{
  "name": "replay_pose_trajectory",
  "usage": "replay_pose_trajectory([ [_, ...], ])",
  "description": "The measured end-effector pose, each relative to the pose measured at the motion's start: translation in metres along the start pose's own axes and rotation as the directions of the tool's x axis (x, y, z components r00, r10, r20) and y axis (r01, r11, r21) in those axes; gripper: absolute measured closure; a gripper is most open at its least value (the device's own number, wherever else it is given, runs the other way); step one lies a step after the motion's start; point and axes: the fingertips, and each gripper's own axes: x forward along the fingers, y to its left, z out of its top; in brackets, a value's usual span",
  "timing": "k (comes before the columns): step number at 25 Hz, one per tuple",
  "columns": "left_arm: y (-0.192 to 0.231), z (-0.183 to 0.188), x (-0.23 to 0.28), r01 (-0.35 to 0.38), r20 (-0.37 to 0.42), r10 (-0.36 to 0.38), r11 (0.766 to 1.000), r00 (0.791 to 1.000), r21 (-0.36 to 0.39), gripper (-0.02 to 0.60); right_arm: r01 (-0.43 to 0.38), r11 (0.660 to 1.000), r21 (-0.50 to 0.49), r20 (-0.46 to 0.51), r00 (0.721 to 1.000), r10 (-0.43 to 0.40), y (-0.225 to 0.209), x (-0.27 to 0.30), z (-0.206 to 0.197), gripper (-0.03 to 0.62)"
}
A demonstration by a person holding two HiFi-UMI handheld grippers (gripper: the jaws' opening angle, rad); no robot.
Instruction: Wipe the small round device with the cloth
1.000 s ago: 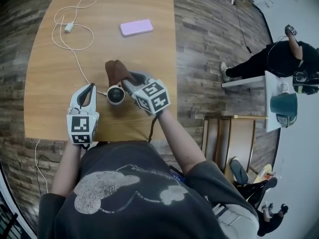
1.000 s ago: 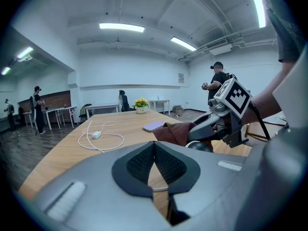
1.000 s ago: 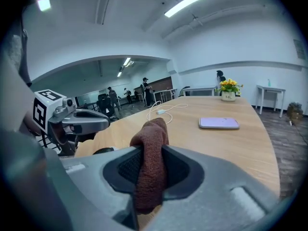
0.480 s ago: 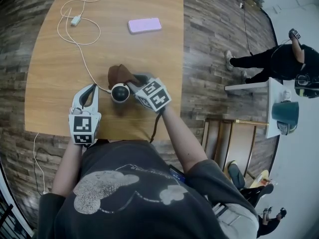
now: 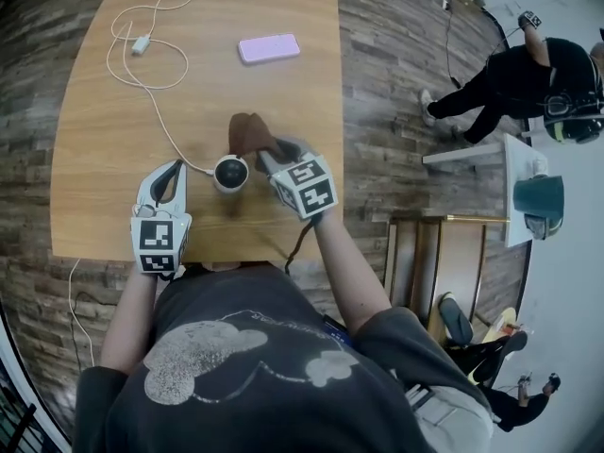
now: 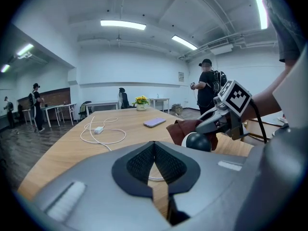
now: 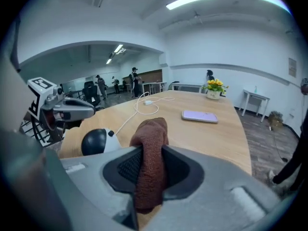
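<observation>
Device (image 5: 230,173): small, smooth, round, likely light and roll-prone, near worktop (image 5: 104,206) front edge, best steadied low; soft cloth (image 5: 250,132) pinched in right gripper (image 5: 269,156); left gripper (image 5: 170,170) closed, empty.

One device (image 5: 230,173), cloth (image 5: 249,132), phone (image 5: 269,48), cable (image 5: 142,74)

Your left gripper (image 5: 173,166), jaws together, sat just left of the device (image 5: 230,173). Bare table (image 5: 99,192) lay between them, crossed only by the cable (image 5: 170,132) running off the device's left side. On the device's far-right side, the cloth (image 5: 249,132) clamped in your right gripper (image 5: 267,155) blocked the way. Farther beyond the device lay the phone (image 5: 269,48), well apart, with open wood between.
</observation>
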Motion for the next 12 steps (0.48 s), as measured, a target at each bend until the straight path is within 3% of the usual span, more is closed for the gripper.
replay_pose_trajectory([
  [7, 0.005, 0.01, -0.005, 0.085, 0.033, -0.085, 0.996, 0.996, 0.004, 0.563, 0.159, 0.983, 0.096, 0.14, 0.975, -0.172, 0.013, -0.06, 0.043, 0.516],
  [12, 0.025, 0.002, -0.017, 0.141, 0.045, -0.142, 0.99, 0.989, 0.02, 0.563, 0.183, 0.969, 0.168, 0.229, 0.949, -0.219, 0.056, -0.071, 0.073, 0.516],
])
